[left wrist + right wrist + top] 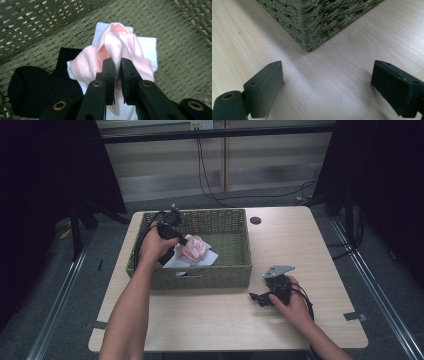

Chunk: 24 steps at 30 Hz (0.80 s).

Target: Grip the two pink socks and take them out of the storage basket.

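Woven green basket (235,270) on the pale wooden table (210,320): inside it, the left gripper (118,65) pinches a pink sock (87,65) over white cloth (150,47); right gripper (327,82) gapes wide, empty.

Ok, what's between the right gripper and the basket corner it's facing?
Nothing: in the right gripper view, bare table runs from the right gripper, jaws wide open, to the woven basket corner. The high view agrees.

The right gripper (329,87), jaws wide apart, faces the basket (317,20) corner on the table (342,75).
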Tool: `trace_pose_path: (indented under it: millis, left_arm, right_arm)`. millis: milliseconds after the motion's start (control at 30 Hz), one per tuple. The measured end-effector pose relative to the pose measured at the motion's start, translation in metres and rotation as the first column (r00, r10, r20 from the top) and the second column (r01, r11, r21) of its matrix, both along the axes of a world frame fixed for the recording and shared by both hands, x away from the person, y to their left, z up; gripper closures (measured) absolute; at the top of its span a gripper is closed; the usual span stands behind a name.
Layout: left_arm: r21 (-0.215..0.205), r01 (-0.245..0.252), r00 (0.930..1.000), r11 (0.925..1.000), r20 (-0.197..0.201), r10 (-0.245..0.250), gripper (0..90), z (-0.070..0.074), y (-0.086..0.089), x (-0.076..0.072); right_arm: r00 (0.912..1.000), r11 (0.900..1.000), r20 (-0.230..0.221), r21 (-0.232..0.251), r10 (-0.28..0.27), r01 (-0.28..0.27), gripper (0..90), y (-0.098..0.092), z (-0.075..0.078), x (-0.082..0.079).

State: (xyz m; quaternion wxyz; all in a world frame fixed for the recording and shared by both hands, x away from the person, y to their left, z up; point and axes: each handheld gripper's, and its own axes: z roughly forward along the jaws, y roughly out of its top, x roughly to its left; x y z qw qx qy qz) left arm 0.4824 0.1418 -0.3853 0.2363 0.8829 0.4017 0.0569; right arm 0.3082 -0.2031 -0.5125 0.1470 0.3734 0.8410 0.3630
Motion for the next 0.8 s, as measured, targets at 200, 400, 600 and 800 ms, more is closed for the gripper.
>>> trace_pose_path:
  millis: [200, 400, 600, 800]
  left_arm:
    - [-0.034, 0.008, 1.0000, 0.9994, -0.004, -0.008, 83.5, 0.025, -0.001, -0.007]
    - [-0.076, 0.016, 0.9998, 0.9970, -0.007, -0.017, 83.6, 0.046, 0.001, -0.015]
    - [-0.109, 0.030, 0.9991, 0.9936, -0.026, -0.034, 83.7, 0.058, 0.002, -0.026]
    - [-0.122, 0.041, 0.9979, 0.9917, -0.046, -0.047, 83.7, 0.070, 0.002, -0.035]
  right_arm:
    - [1.0000, 1.000, -0.001, 0.000, -0.001, 0.001, 10.1, 0.000, 0.000, 0.000]
    - [1.0000, 1.000, -0.006, 0.003, -0.005, 0.005, 10.2, 0.000, 0.000, 0.000]
    - [1.0000, 1.000, -0.004, 0.001, -0.002, 0.002, 10.2, 0.000, 0.000, 0.000]
    - [1.0000, 1.000, -0.002, 0.001, -0.002, 0.002, 10.2, 0.000, 0.000, 0.000]
